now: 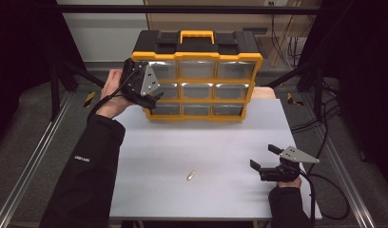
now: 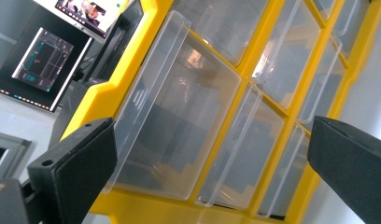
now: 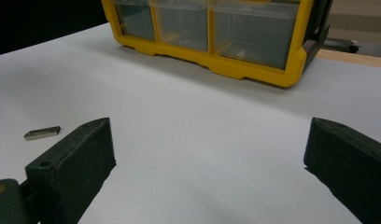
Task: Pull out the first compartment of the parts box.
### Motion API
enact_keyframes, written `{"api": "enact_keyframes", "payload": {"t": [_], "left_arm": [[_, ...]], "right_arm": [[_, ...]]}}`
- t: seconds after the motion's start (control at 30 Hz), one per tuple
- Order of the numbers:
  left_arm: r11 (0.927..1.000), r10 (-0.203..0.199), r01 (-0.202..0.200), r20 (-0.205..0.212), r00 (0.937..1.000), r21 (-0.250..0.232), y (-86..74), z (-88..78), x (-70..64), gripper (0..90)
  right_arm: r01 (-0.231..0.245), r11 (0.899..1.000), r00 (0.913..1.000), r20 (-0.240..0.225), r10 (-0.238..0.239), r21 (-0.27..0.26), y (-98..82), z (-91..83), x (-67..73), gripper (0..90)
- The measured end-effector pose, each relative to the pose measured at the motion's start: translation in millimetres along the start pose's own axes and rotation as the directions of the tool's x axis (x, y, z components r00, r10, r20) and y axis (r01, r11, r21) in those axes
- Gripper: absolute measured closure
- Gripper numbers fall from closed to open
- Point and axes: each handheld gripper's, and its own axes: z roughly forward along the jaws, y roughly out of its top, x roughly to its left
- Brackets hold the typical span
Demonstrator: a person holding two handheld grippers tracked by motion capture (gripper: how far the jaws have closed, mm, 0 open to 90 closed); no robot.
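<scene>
A yellow and black organiser cabinet (image 1: 197,76) with clear drawers stands at the back middle of the white table (image 1: 182,142). My left gripper (image 1: 154,102) is open at the cabinet's left column of drawers. In the left gripper view its jaws (image 2: 209,140) stand wide apart in front of a clear drawer (image 2: 179,112) whose front sticks out a little from the yellow frame. A small metal bar (image 1: 190,175) lies flat near the table's front middle. My right gripper (image 1: 264,156) hovers open at the front right, with the bar (image 3: 41,133) off to its left and nothing between its jaws (image 3: 209,140).
The cabinet (image 3: 226,42) has a yellow carry handle (image 1: 197,35) on top. Cables (image 1: 325,123) trail on the floor right of the table. Metal frame rails (image 1: 35,156) run along the left. Two lit screens (image 2: 53,51) show beyond the cabinet.
</scene>
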Motion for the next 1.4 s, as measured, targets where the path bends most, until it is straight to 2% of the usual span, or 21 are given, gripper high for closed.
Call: {"api": "enact_keyframes", "payload": {"t": [0.03,0.23,0.27,0.43,0.63,0.77,0.97,1.13,1.27,1.4], "left_arm": [[0.9999,0.016,-0.016,-0.004,0.9999,0.006,0.6,0.8,0.8,1.0],[0.9985,0.047,-0.046,-0.021,0.9987,0.028,1.9,5.9,3.0,1.6],[0.9986,0.044,-0.043,-0.017,0.9989,0.031,1.7,7.0,2.9,1.7],[0.9946,0.085,-0.084,-0.015,0.9963,0.061,0.6,12.9,2.1,1.7],[0.9908,0.122,-0.120,-0.027,0.9921,0.062,-0.2,17.7,1.7,2.0],[0.9900,0.131,-0.128,-0.044,0.9904,0.059,0.8,19.3,1.6,3.0],[0.9837,0.168,-0.163,-0.062,0.9839,0.077,0.9,22.2,2.9,5.4],[0.9818,0.181,-0.176,-0.077,0.9804,0.071,-0.8,23.8,3.6,8.2],[0.9746,0.217,-0.210,-0.097,0.9712,0.076,-1.3,21.5,4.0,15.4],[0.9658,0.253,-0.243,-0.126,0.9591,0.089,-1.6,20.8,3.0,22.9]], "right_arm": [[0.000,1.000,1.0000,0.000,0.000,-0.002,0.0,-0.1,0.1,2.1],[-0.002,1.000,1.0000,0.000,0.002,-0.002,0.1,-0.2,0.3,2.1],[-0.002,1.000,1.0000,0.000,0.002,-0.001,0.1,-0.3,0.2,2.1],[-0.002,1.000,1.0000,-0.001,0.002,0.000,0.0,-0.1,0.3,2.1],[0.001,1.000,1.0000,0.000,-0.001,0.000,-0.1,0.2,0.1,2.1],[0.000,1.000,1.0000,0.000,0.000,0.000,-0.1,0.0,0.2,2.1],[-0.001,1.000,1.0000,0.000,0.001,0.002,-0.2,0.2,0.2,2.1],[0.001,1.000,1.0000,0.001,-0.001,0.000,-0.1,0.1,0.0,2.1],[0.001,1.000,1.0000,0.000,-0.001,0.001,-0.2,0.3,0.2,2.1],[0.002,1.000,1.0000,0.001,-0.002,0.000,-0.1,0.3,0.1,2.1]]}}
